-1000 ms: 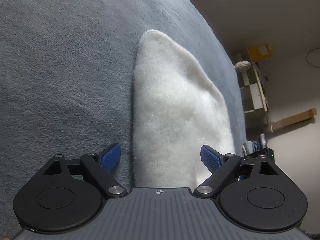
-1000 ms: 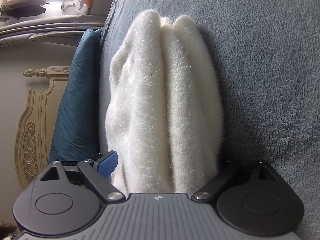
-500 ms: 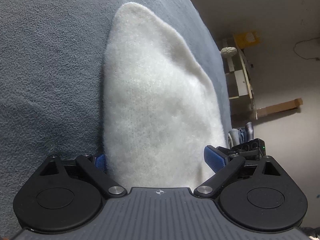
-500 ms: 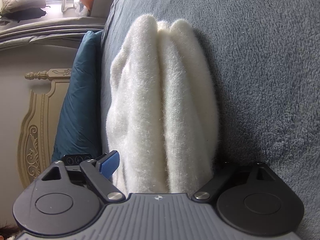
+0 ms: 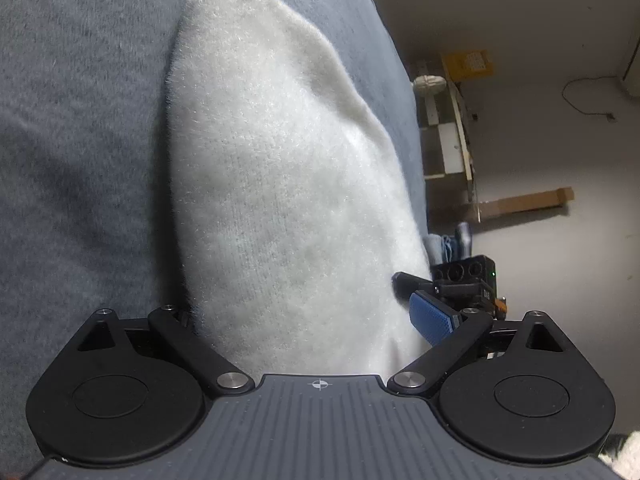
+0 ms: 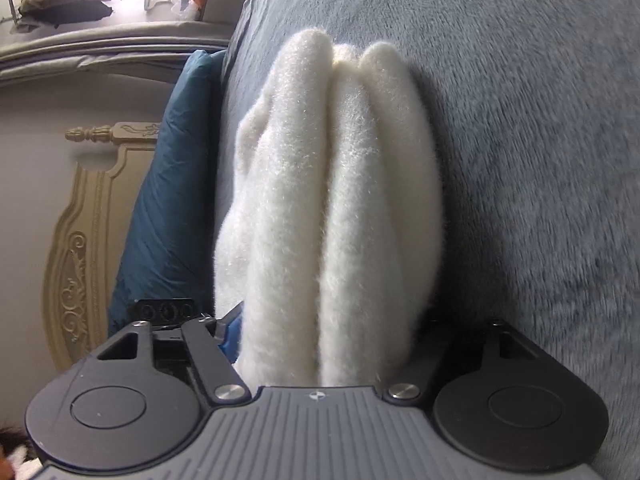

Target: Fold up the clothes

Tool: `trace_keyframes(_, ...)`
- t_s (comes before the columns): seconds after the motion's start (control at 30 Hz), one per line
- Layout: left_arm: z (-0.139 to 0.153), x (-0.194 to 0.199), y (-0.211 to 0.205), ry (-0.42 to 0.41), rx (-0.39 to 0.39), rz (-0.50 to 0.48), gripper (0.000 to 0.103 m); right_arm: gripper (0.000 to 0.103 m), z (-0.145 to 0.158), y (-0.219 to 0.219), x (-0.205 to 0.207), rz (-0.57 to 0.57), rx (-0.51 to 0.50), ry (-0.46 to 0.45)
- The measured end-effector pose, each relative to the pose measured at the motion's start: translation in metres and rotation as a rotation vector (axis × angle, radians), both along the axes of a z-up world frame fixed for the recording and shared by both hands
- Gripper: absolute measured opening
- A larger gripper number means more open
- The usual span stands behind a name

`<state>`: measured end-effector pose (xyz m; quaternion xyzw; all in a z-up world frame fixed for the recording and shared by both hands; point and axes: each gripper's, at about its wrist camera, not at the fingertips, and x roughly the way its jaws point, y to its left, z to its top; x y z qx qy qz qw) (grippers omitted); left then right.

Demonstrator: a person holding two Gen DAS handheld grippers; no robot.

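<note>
The left gripper (image 5: 308,316) stands wide, its jaws having just been opening, with the white fluffy garment (image 5: 280,184) lying between them. Its left-hand finger is hidden behind the garment's edge, so contact there cannot be told; the blue pad (image 5: 432,317) on its right-hand finger sits clear of the fabric, just beside the garment's lower right edge. The garment stretches straight ahead of this gripper across the grey-blue blanket (image 5: 80,120), narrowing to a rounded end far ahead. The gripper points forward and somewhat downward along the cloth. Just beyond the blue pad, part of the other gripper shows.

The right gripper (image 6: 328,332) has the same garment (image 6: 336,200) between its jaws, seen here as thick rolled folds running ahead of it. Its jaws have just been closing; the blue pad (image 6: 232,334) on its left-hand finger touches the fold's edge, while the right-hand finger is hidden behind the fabric, so a firm hold cannot be told. It too tilts forward and down over the blanket (image 6: 540,160). A teal pillow (image 6: 168,200) lies to its left.
</note>
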<state>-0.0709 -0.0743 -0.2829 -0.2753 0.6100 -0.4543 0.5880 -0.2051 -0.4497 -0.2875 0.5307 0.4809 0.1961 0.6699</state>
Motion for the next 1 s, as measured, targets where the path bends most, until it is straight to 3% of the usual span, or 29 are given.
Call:
trace_keyframes(0.3,-0.004,0.003,-0.01,-0.047,0.048,0.015,0.098,0.07,-0.008,0.009,0.009,0.017,-0.013,0.027)
trace_keyframes(0.53,0.02,0.0,-0.014,-0.099,0.125,0.007,0.083,0.067,0.01,0.016,-0.004,0.005,-0.065,-0.026)
trace_keyframes(0.63,0.03,-0.002,-0.016,-0.183,0.163,-0.029,0.082,0.066,0.021,0.024,-0.009,0.031,-0.099,-0.047)
trace_keyframes(0.77,0.014,0.0,-0.016,-0.169,0.19,-0.035,0.082,0.066,0.014,0.03,-0.009,0.049,-0.13,-0.004)
trace_keyframes(1.0,0.009,0.004,-0.003,-0.175,0.17,-0.034,0.083,0.068,0.007,0.027,-0.01,0.041,-0.117,0.007)
